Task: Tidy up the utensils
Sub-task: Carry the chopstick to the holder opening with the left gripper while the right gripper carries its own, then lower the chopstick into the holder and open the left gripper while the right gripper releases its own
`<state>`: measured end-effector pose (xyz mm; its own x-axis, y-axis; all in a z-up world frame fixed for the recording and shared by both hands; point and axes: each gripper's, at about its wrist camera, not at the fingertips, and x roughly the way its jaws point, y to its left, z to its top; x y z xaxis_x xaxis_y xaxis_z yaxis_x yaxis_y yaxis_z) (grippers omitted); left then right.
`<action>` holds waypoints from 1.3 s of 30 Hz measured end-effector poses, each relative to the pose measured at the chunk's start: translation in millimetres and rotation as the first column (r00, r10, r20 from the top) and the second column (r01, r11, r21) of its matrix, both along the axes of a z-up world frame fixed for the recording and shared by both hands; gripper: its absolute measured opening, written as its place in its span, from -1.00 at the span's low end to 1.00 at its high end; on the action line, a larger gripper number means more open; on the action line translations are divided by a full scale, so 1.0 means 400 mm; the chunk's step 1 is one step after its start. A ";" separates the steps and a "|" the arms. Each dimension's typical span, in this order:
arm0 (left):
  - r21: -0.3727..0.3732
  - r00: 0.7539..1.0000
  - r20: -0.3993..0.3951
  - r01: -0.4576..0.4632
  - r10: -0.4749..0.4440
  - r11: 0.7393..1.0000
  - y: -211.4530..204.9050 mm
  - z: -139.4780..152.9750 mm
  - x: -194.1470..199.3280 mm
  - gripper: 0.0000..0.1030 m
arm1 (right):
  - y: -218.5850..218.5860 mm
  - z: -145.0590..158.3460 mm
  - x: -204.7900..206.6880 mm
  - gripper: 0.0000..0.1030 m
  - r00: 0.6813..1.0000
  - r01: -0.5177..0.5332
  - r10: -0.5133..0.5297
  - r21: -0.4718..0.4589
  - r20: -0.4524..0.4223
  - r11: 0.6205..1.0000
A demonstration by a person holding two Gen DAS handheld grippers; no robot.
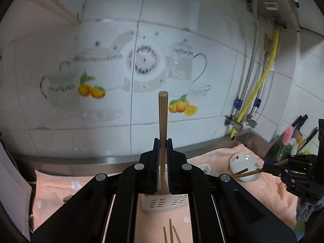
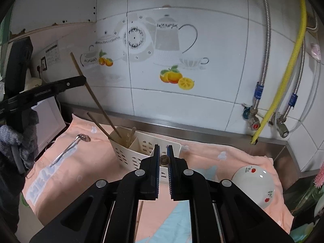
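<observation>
My left gripper (image 1: 163, 141) is shut on a wooden chopstick (image 1: 163, 121) that stands upright, its lower end inside the white slotted utensil holder (image 1: 162, 203). In the right wrist view the same chopstick (image 2: 95, 97) leans into the holder (image 2: 141, 151), held by the left gripper (image 2: 81, 80). My right gripper (image 2: 163, 148) is shut on chopsticks (image 2: 164, 160), seen end-on between the jaws; they show in the left wrist view (image 1: 245, 173) too. A metal spoon (image 2: 68, 146) lies on the peach cloth (image 2: 212, 156).
A white floral bowl (image 2: 255, 184) lies tilted on the cloth at the right. More chopsticks (image 1: 171, 232) lie on the cloth below the left gripper. A steel ledge (image 2: 202, 131) and tiled wall stand behind. Hoses and valves (image 2: 261, 121) at the right.
</observation>
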<state>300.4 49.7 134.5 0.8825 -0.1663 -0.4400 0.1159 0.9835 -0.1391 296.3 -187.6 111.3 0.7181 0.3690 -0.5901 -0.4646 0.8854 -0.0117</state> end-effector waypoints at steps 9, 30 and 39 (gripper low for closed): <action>-0.004 0.998 -0.067 -0.001 0.001 1.000 -0.004 -0.078 0.037 -0.89 | 0.034 -0.046 0.039 -0.86 0.999 -0.008 0.007 -0.037 -0.042 0.999; -0.013 0.990 -0.141 0.006 -0.008 1.000 -0.001 -0.137 0.055 -0.85 | 0.045 -0.104 0.090 -0.84 0.994 0.010 -0.013 -0.021 -0.108 1.000; -0.015 0.989 -0.145 -0.006 0.003 1.000 0.000 -0.139 0.052 -0.57 | 0.048 -0.104 0.086 -0.67 0.995 0.008 -0.010 -0.020 -0.104 1.000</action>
